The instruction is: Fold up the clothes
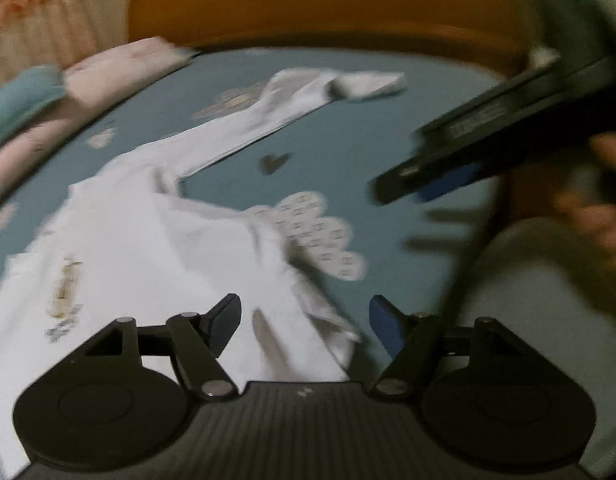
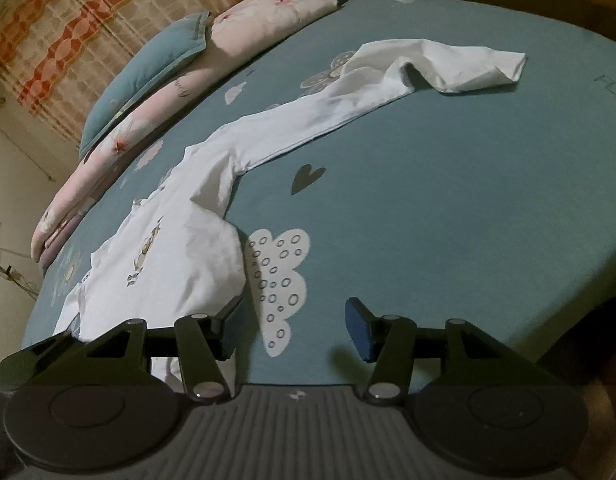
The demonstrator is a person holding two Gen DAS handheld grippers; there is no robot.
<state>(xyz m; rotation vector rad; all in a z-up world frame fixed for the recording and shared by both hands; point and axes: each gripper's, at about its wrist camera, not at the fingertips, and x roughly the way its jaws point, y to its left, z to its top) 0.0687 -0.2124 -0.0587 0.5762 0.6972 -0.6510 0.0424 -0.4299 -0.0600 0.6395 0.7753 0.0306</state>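
A white long-sleeved shirt (image 1: 147,240) (image 2: 179,256) lies on the blue bed sheet (image 2: 428,200), with a small print on its chest. One sleeve (image 2: 348,96) stretches away toward the far side, its cuff end (image 2: 480,68) folded back. My left gripper (image 1: 303,326) is open just above the shirt's near rumpled edge; cloth lies under the gap, and the pads do not press it. My right gripper (image 2: 295,328) is open over a white cloud print on the sheet, its left finger beside the shirt's edge. The left wrist view is blurred and shows the right gripper (image 1: 420,184) at the right.
A teal pillow (image 2: 147,76) and a folded pink quilt (image 2: 211,80) line the bed's left side. An orange wooden bed frame (image 1: 328,0) runs along the far edge. A patterned curtain (image 2: 67,20) hangs behind. A person's hand (image 1: 600,208) holds the right gripper.
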